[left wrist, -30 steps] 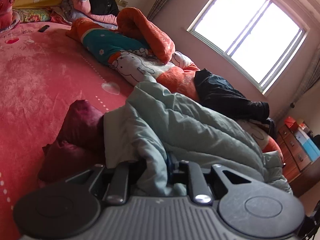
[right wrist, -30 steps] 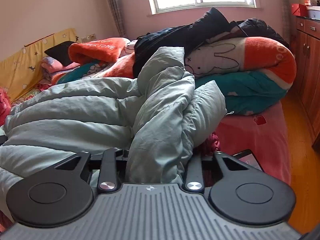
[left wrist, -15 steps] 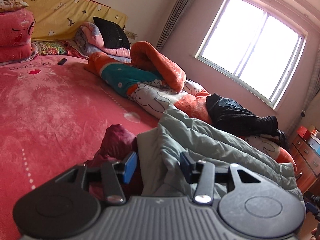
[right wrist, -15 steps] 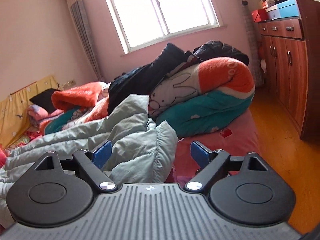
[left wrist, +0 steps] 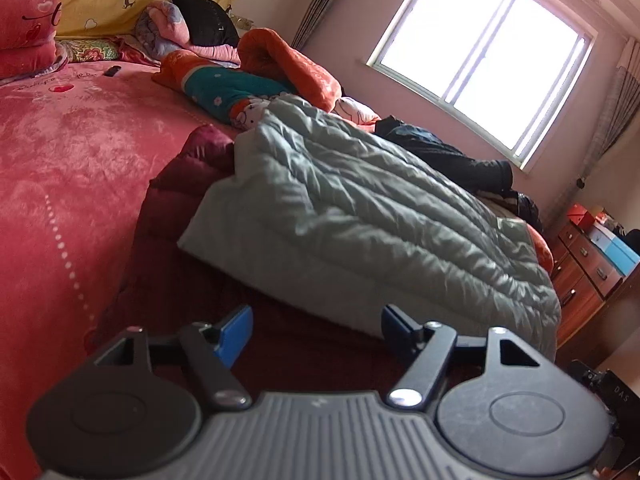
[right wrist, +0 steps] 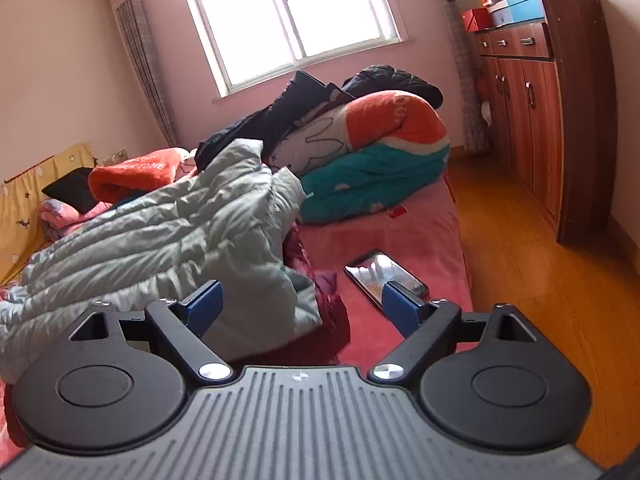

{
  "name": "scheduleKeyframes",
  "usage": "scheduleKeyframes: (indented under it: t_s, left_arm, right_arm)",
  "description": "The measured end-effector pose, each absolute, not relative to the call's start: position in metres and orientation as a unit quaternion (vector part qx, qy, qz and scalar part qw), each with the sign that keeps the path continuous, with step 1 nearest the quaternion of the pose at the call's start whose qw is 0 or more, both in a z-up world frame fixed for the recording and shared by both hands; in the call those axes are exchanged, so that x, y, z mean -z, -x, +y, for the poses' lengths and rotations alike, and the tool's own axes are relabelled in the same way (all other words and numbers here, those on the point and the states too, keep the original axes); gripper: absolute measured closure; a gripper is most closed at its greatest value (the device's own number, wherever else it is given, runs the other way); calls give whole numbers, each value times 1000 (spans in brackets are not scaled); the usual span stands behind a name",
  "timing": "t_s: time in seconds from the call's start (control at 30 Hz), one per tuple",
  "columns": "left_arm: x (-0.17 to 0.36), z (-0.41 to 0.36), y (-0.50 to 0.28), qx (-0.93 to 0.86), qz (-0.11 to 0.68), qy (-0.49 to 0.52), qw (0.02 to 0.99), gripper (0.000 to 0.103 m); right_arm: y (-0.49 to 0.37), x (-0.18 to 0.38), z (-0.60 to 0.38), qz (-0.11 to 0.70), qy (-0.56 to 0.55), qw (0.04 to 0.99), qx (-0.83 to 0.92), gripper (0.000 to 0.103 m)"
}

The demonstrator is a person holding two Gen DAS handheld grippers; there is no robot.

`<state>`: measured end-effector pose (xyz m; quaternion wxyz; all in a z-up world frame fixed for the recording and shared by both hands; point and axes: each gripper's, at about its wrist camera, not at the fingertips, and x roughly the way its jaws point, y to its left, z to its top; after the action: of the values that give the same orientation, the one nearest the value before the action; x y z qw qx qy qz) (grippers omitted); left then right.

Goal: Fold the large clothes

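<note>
A pale green quilted coat [left wrist: 360, 216] lies folded over on the pink bed [left wrist: 72, 152], with its dark red lining [left wrist: 176, 184] showing along the near and left edges. My left gripper [left wrist: 316, 330] hovers in front of the coat's near edge, its jaws opening with no cloth gripped between the blue pads. In the right wrist view the same coat [right wrist: 160, 240] lies to the left and ahead. There my right gripper [right wrist: 302, 306] stands wide open, apart from the coat's corner.
A rolled orange, teal and white blanket [right wrist: 372, 152] with dark clothes [right wrist: 304, 100] on it lies along the far side of the bed. A phone [right wrist: 384, 274] rests on the bed by my right fingertip. A wooden cabinet [right wrist: 552, 120] stands right, beside wooden floor [right wrist: 540, 280].
Both grippers let go of the green coat, opened and pulled back from it. The coat now lies flatter on the bed.
</note>
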<state>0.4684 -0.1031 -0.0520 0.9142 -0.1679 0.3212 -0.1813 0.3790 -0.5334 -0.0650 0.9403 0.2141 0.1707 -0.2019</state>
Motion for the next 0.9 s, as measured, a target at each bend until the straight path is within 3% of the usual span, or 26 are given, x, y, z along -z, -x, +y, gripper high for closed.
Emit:
scheduleKeyframes:
  t_s: [0.4,0.73,0.9]
  left_arm:
    - [93,-111,-385,192,323,149,915,11]
    - [112,-108,-319,202,285,137,927,6]
    - [97,-104,-272,202,255,136,936,5]
  right_arm:
    - [-288,110,-492,188,-249,921,234,0]
    - [-241,141,-444,184,-176,946,200,0]
    - [-211,126,-432,170,-146,957,184,0]
